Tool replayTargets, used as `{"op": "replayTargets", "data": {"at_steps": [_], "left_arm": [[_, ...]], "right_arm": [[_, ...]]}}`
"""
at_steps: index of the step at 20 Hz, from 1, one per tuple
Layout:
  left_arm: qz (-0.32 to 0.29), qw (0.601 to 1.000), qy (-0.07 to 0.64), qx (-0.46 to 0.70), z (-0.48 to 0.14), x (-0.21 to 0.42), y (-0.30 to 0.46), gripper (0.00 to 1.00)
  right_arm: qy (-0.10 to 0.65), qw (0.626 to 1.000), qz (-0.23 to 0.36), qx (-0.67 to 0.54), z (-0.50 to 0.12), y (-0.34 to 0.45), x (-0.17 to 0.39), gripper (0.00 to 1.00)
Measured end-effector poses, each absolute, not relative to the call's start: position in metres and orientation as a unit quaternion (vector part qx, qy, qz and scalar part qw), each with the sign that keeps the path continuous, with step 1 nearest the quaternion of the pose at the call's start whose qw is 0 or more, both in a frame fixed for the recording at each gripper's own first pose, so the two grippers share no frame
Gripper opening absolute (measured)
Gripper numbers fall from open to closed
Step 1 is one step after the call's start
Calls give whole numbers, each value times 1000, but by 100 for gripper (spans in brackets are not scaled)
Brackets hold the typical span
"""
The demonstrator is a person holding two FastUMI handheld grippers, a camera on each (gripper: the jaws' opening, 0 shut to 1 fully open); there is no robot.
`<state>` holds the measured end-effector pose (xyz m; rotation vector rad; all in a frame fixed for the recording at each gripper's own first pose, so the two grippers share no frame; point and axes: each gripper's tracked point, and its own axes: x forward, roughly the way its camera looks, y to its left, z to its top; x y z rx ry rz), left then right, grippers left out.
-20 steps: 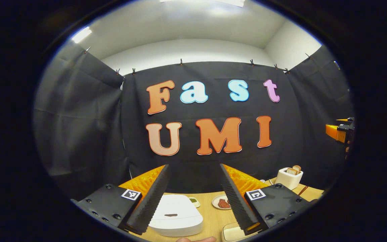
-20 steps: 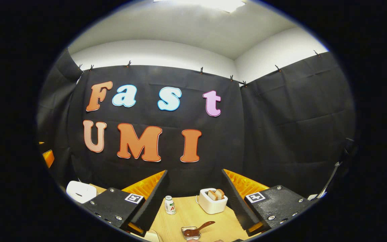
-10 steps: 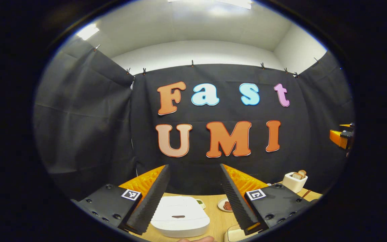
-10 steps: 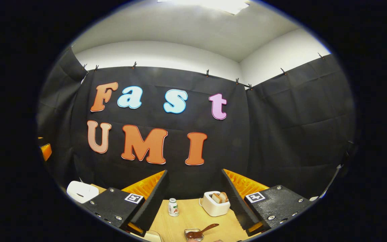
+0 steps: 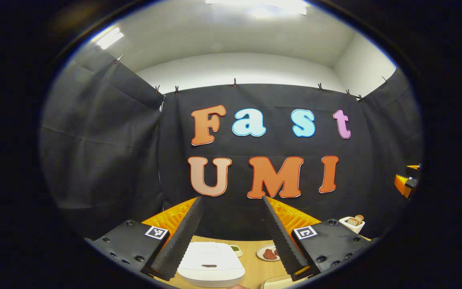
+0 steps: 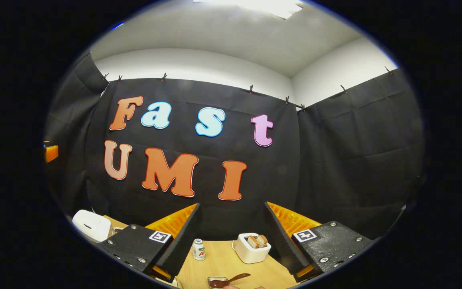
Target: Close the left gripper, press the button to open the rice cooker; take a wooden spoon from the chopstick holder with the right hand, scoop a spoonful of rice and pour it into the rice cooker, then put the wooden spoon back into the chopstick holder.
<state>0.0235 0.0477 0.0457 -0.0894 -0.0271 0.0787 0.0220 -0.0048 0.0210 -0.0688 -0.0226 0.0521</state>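
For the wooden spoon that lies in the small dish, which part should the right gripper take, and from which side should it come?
Take the wooden spoon by its handle. The bowl end rests in the small dish, while the handle sticks out free over the rim, up and to the right. The right gripper is open, so it should probably come down from above with its fingers set across the handle, clear of the dish.

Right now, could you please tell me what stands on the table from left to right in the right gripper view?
Rice cooker → small bottle → wooden spoon in its shallow dish → toaster holding bread slices.
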Motion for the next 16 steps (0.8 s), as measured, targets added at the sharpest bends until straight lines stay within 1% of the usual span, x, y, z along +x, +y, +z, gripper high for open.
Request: {"op": "replayTargets", "data": {"at_steps": [2, 6, 7, 8, 9, 10, 12, 13, 14, 15, 16], "left_arm": [[59, 997, -6, -45, 41, 29, 48, 96], [95, 995, 14, -34, 30, 38, 47, 47], [127, 991, 19, -26, 28, 32, 57, 35], [140, 990, 24, -22, 24, 41, 59, 22], [132, 990, 34, -19, 21, 47, 54, 10], [125, 991, 51, -16, 13, 47, 45, 10], [184, 980, 80, -3, -2, 45, 65, 8], [177, 979, 102, -13, -15, 48, 61, 6], [179, 976, 122, -26, -29, 52, 61, 6], [173, 972, 151, -47, -42, 60, 62, 9], [162, 968, 181, -63, -61, 57, 59, 5]], "right_arm": [[-12, 999, 38, -37, 14, -10, 33, 95], [-8, 997, 65, -33, -1, -21, 55, 95], [-4, 997, 73, -26, -7, -22, 60, 95], [1, 996, 81, -21, -13, -23, 64, 95], [6, 996, 87, -19, -19, -25, 68, 95], [8, 996, 91, -19, -24, -30, 72, 95], [11, 995, 99, -17, -33, -35, 79, 95], [14, 994, 103, -15, -37, -37, 81, 95], [20, 994, 103, -14, -44, -41, 83, 95], [27, 994, 103, -14, -50, -43, 84, 95], [34, 994, 101, -15, -55, -48, 82, 95]]}}
